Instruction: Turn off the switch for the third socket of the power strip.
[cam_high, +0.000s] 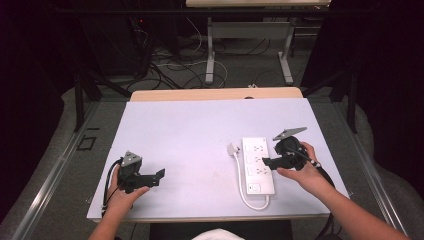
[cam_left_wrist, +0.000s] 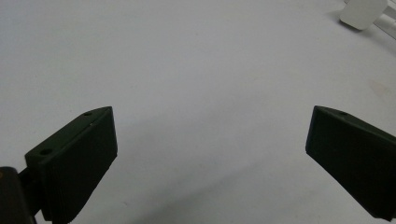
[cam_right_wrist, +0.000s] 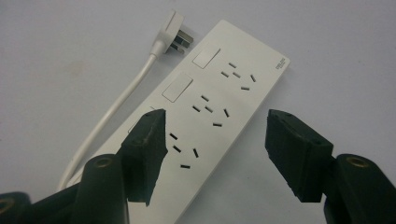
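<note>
White rectangular plastic power strip (cam_high: 258, 166), with its white cord and plug (cam_high: 233, 149) just beside it, lay flat on the pale table (cam_high: 190, 135) at our right side. Our right gripper (cam_right_wrist: 215, 140) hung just above the strip, its black jaws parted and grasping nothing, one over the socket face, one past its edge. Our left gripper (cam_high: 159, 176) stood well apart over bare table, jaws spread wide and released.
</note>
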